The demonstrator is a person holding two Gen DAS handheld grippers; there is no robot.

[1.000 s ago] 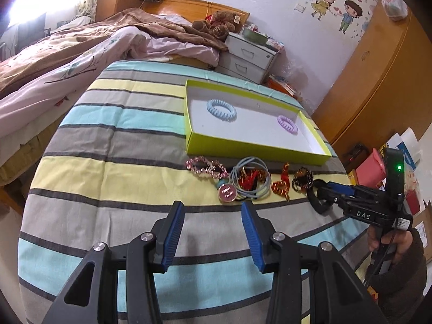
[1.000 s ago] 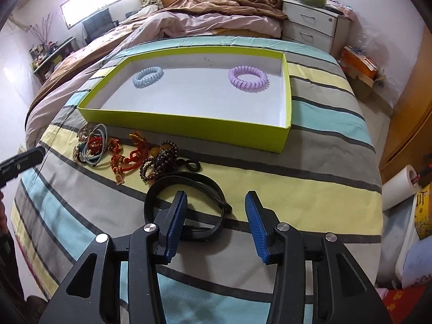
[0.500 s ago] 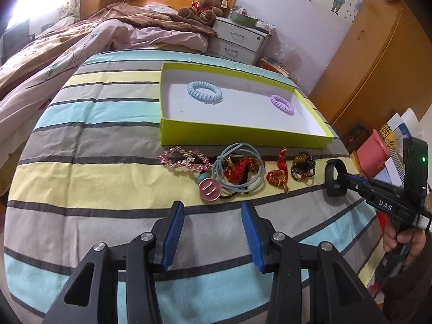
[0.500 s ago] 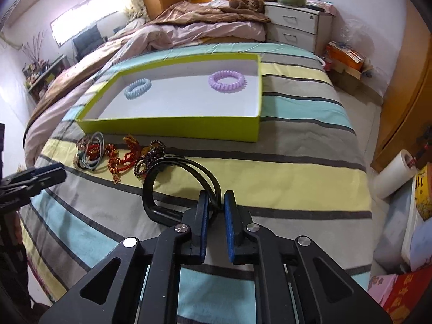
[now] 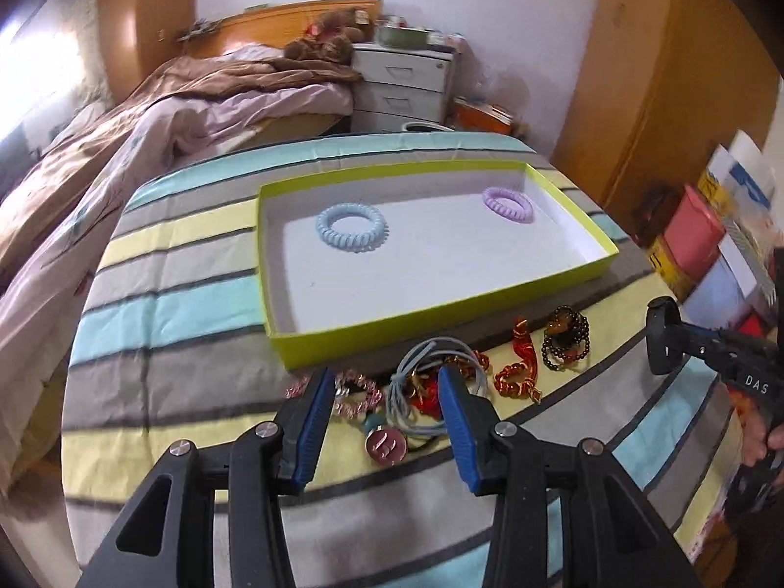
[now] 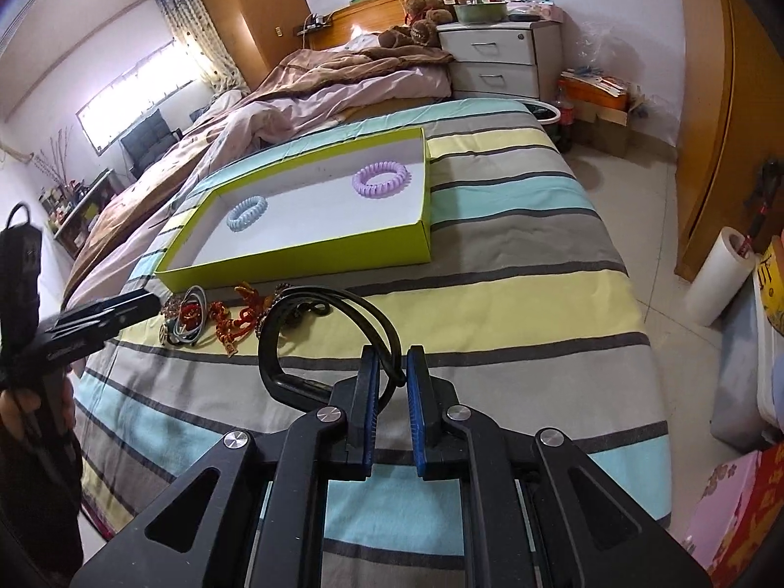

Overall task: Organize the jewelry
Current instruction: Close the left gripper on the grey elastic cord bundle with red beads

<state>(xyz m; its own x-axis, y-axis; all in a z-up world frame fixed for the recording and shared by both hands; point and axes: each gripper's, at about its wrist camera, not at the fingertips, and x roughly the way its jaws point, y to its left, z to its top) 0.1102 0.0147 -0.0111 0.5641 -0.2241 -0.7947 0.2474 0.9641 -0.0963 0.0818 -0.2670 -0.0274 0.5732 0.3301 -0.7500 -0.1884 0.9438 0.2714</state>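
A yellow-green box (image 5: 443, 317) (image 6: 304, 259) lies on the striped bed and holds a blue coil hair tie (image 5: 350, 225) (image 6: 246, 213) and a purple one (image 5: 508, 203) (image 6: 381, 179). In front of it lie a pink bracelet (image 5: 354, 394), grey hair ties with a red ornament (image 5: 431, 392), a pink round pendant (image 5: 387, 446), a red-gold bracelet (image 5: 519, 367) and a dark bead bracelet (image 5: 566, 338). My left gripper (image 5: 384, 421) is open just above this pile. My right gripper (image 6: 392, 387) is shut on a black headband (image 6: 313, 323), lifted off the bed; it shows in the left wrist view (image 5: 661, 343).
The rumpled quilt (image 6: 313, 98) covers the far half of the bed. A white nightstand (image 6: 500, 61) stands beyond. Boxes (image 5: 705, 255) and a paper roll (image 6: 715, 274) sit on the floor past the bed's right edge, by a wooden wardrobe (image 6: 725, 112).
My right gripper closed on the black headband and lifted it off the bed. My left gripper moved forward over the jewelry pile, still open.
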